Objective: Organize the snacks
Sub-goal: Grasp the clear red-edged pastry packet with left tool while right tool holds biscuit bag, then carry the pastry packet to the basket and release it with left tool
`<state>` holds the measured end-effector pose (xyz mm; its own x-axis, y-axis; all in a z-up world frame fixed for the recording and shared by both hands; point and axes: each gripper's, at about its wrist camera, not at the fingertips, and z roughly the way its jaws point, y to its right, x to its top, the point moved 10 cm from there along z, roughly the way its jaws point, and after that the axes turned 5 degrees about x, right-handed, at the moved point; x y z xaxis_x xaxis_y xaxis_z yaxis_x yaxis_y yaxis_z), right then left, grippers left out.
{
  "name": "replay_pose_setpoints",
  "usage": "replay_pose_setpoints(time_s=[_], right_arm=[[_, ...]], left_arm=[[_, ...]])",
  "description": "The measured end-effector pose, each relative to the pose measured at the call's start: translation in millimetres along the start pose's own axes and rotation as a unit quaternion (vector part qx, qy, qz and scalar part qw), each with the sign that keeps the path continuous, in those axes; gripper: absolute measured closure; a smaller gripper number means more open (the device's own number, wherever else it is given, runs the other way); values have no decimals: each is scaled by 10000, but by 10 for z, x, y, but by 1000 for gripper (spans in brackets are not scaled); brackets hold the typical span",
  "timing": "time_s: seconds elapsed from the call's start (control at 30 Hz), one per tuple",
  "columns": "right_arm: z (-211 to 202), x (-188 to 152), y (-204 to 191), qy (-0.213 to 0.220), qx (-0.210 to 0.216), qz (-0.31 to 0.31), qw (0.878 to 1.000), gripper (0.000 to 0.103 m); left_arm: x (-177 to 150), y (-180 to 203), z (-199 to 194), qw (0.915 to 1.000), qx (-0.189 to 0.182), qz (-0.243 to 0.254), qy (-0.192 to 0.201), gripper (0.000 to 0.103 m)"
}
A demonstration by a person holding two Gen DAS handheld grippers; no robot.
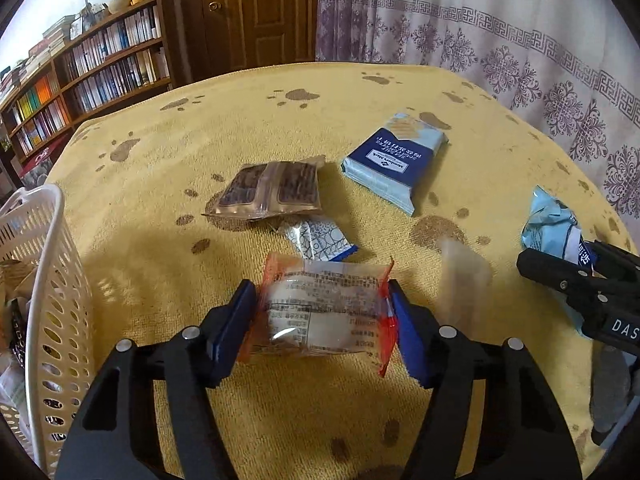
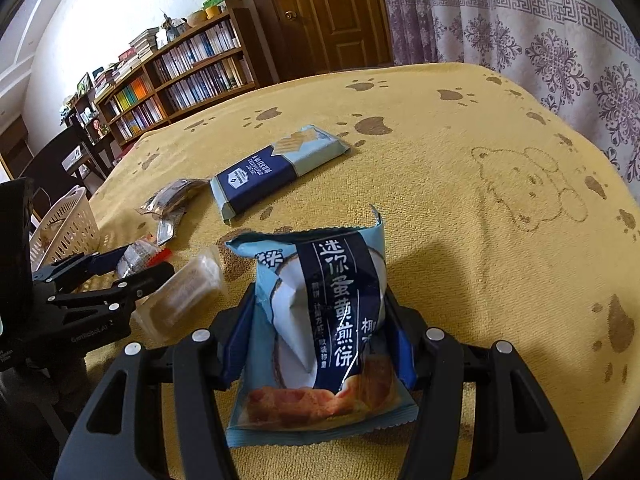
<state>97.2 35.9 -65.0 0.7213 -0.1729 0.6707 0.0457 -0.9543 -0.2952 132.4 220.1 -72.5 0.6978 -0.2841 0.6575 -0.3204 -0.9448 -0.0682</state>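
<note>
yellow tablecloth [image 1: 280, 128] printed with brown paw marks; white perforated basket [image 1: 52, 280]; navy and pale blue box [image 1: 394, 160]; clear packet with orange-red ends [image 1: 324, 312]; pale blue bag [image 2: 320, 332] with a navy band and white characters; white curtain [image 1: 500, 40] patterned in purple
</note>
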Motion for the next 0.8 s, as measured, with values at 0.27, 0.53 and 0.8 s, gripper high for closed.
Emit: replay_pose_setpoints(time_s=[0.27, 0.53, 0.8], right_arm=[[2, 2, 1, 1, 0, 0, 10000, 45], [0, 2, 4, 1, 1, 3, 10000, 45], [1, 3, 3, 5, 7, 10, 10000, 45]], left_arm=[[-15, 16, -62, 9999, 91, 16, 80, 47], [-66, 59, -208, 9996, -40, -178, 213, 49], [-18, 51, -486, 9985, 141, -193, 495, 49]])
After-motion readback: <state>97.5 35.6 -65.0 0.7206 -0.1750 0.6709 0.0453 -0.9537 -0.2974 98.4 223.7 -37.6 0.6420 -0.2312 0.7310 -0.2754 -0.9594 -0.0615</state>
